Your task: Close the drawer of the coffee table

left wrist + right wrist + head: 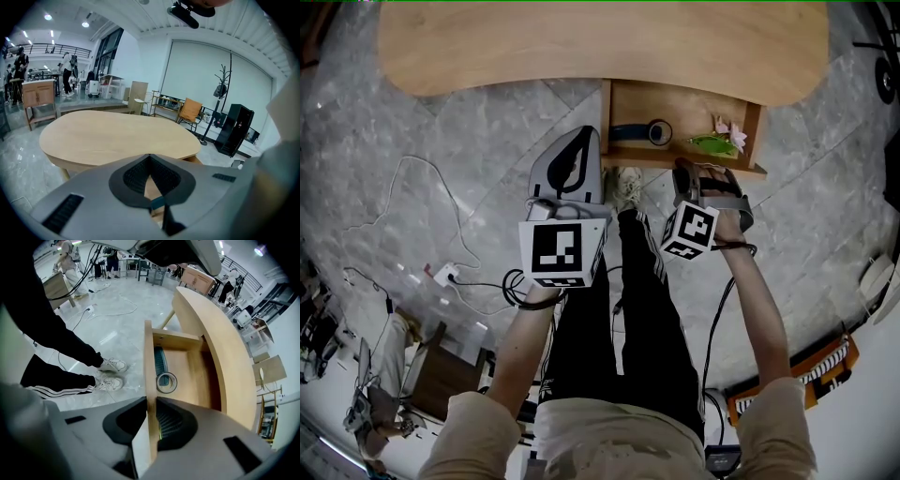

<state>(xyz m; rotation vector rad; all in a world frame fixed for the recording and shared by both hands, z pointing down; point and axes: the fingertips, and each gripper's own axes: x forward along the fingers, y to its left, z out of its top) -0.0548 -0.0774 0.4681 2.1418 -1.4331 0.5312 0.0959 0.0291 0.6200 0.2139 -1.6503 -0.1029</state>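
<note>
Here the left gripper (150,158) hangs idle, its fingers pressed together on nothing, aimed across the pale wooden bench (117,133). To its right the drawer (148,357) stands pulled well out from under the bench top. The right gripper (151,404) points steeply down onto it, its fingers pinching the front board from both sides.

The push likely goes best straight along the drawer's run, with the board kept level so it does not skew. The inner finger probably has to come away before the front meets the frame. The tape roll (166,382) and the flower sprig (724,142) lie low inside and should clear.

The floor (441,141) is grey marbled tile, with a white cable and a power strip (445,275) at the left. People stand at far counters, and an orange chair (191,110) stands by the window blind.
</note>
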